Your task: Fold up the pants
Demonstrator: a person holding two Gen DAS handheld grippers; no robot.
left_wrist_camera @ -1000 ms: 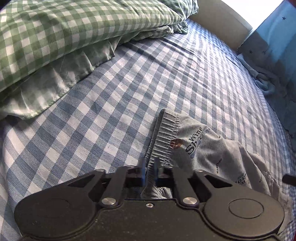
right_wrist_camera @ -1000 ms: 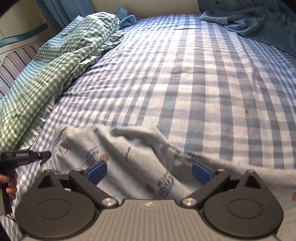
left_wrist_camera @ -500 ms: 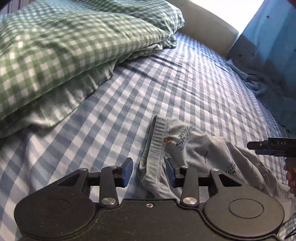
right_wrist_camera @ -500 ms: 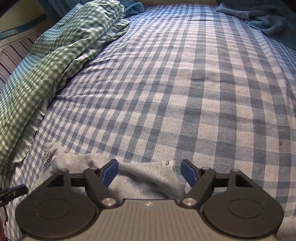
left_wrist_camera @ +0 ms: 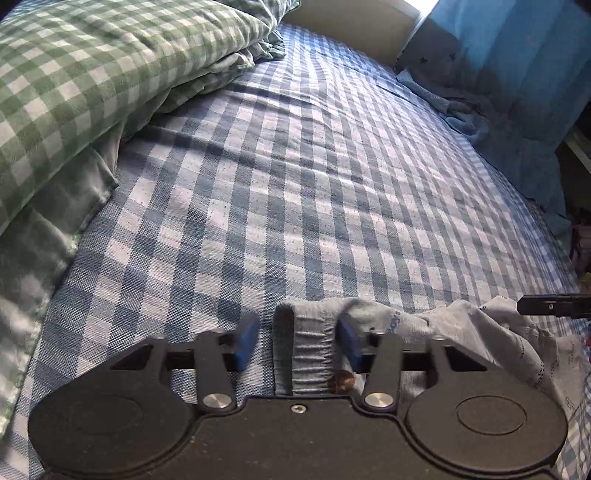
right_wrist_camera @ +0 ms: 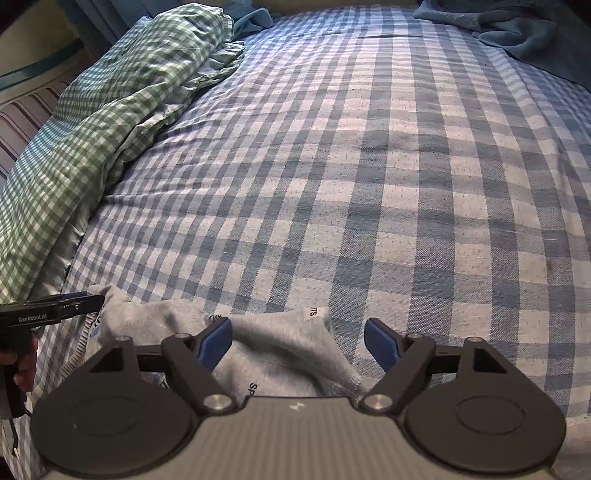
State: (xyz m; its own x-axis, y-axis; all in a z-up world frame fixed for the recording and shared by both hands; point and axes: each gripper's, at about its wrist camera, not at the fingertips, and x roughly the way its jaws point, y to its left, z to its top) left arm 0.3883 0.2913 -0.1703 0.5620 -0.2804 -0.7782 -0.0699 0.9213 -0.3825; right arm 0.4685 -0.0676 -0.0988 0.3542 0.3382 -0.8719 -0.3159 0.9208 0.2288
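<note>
The grey pants [left_wrist_camera: 436, 332] are lying bunched at the near edge of the bed [left_wrist_camera: 314, 166], on its blue-and-white checked sheet. Much of the garment is disappearing under the gripper bodies in both views, so its full shape and how far it is folded are hard to make out. The printed lettering on the cloth is showing only in fragments.

The left gripper [left_wrist_camera: 297, 341] is standing open, its blue fingers apart, with the gathered elastic waistband [left_wrist_camera: 310, 354] lying between them; whether either pad is touching the fabric is unclear. The right gripper [right_wrist_camera: 298, 341] is spread wide open over a crumpled grey fold, its left finger lying against or just above the cloth and its right finger over bare sheet.

In the left wrist view, only the tip of the right gripper is poking in at the right edge. In the right wrist view, the left gripper is appearing at the left edge beside the pants, with part of a hand [right_wrist_camera: 22, 363] on its handle, mostly cut off.

A green checked duvet [right_wrist_camera: 92, 122] is heaped along the left side of the bed, and a blue blanket [right_wrist_camera: 517, 33] is rumpled at the far right.
</note>
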